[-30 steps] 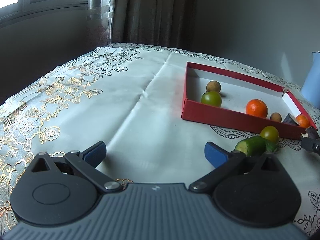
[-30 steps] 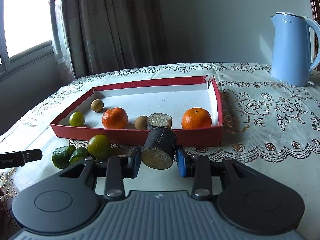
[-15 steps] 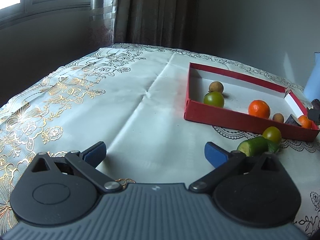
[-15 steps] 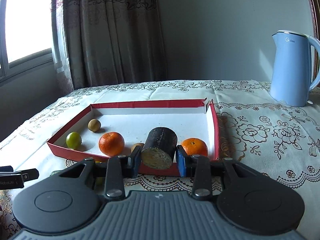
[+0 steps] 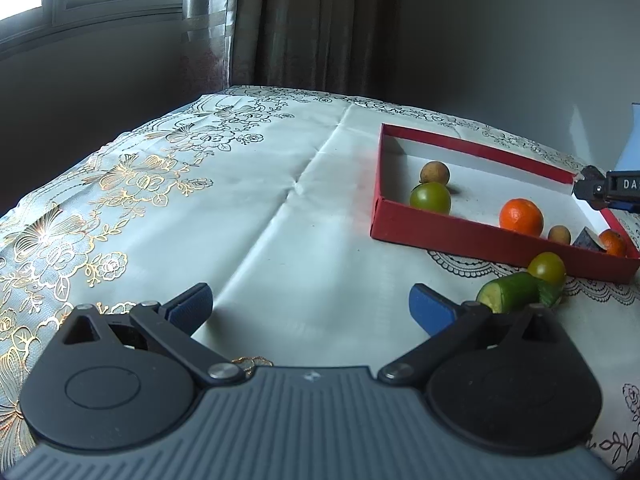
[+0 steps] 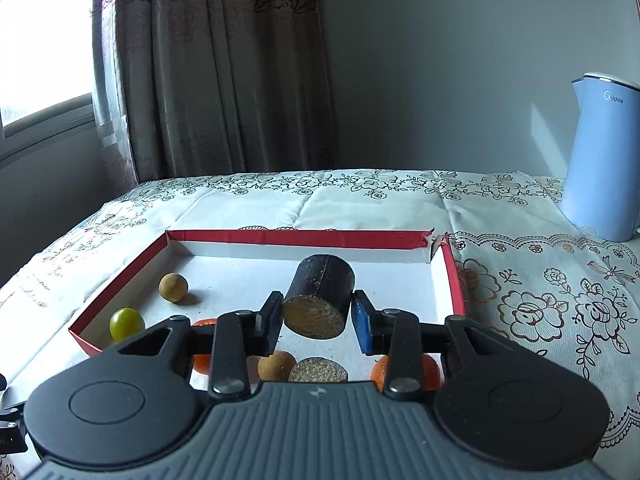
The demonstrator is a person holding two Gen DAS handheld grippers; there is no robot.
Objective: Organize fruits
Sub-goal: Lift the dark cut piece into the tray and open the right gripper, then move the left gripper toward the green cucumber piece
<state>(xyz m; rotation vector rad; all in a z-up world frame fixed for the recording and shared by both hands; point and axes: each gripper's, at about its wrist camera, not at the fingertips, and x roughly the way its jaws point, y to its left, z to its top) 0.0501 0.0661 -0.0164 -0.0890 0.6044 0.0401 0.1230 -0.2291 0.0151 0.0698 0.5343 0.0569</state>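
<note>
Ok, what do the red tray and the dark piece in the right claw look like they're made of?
The red tray looks like thin cardboard: matte red outside, white inside, with a torn far corner. The dark piece held in the right claw looks like a cut stalk, perhaps sugarcane: smooth dark skin, coarse tan fibrous cut face.

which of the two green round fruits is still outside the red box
The green fruit on the tablecloth, just in front of the red box's near wall, touching the cucumber piece. The other green fruit lies inside the box, by a small brown fruit.
</note>
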